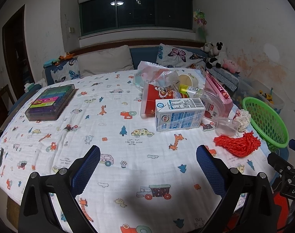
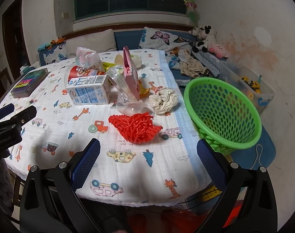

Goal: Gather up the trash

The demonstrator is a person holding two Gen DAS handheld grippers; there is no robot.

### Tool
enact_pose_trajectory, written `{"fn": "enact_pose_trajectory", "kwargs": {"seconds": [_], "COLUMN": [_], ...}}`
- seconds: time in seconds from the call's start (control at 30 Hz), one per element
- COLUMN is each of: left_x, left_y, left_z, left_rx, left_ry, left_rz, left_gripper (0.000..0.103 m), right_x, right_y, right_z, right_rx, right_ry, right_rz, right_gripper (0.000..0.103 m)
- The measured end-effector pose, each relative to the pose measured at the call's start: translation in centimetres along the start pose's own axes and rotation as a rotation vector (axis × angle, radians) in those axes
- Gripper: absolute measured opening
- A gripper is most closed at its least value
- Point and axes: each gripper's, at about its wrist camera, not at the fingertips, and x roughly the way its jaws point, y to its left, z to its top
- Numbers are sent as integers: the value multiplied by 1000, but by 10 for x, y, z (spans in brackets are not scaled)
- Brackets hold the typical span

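Over the cartoon-print worktop (image 2: 128,165), both tools hung with fingers spread wide and nothing between them. Straight ahead of the right hand-held gripper (image 2: 148,160) lay the red mesh net (image 2: 134,127), its long axis running roughly across the line of the fingers, with the crumpled paper wad (image 2: 164,100) beyond it. From the left hand-held gripper (image 1: 148,167), that net (image 1: 237,144) sat off to the right, farther away. The right looked nearer, and the green basket (image 2: 223,110) stood just beside it at the worktop's edge, seemingly empty.
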Motion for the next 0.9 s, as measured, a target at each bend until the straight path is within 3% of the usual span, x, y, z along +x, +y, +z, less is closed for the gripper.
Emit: {"fn": "enact_pose_trajectory", "kwargs": {"seconds": [0.9], "left_x": [23], "left_y": [-3], "left_z": [15], "left_rx": [8], "left_ry": [27], "left_rz": [2], "left_gripper": [96], "right_x": [16], "right_y": [0], "right_z": [12], "right_rx": [-20], "right_ry": [8], "right_rz": [25], "right_gripper": [99]}}
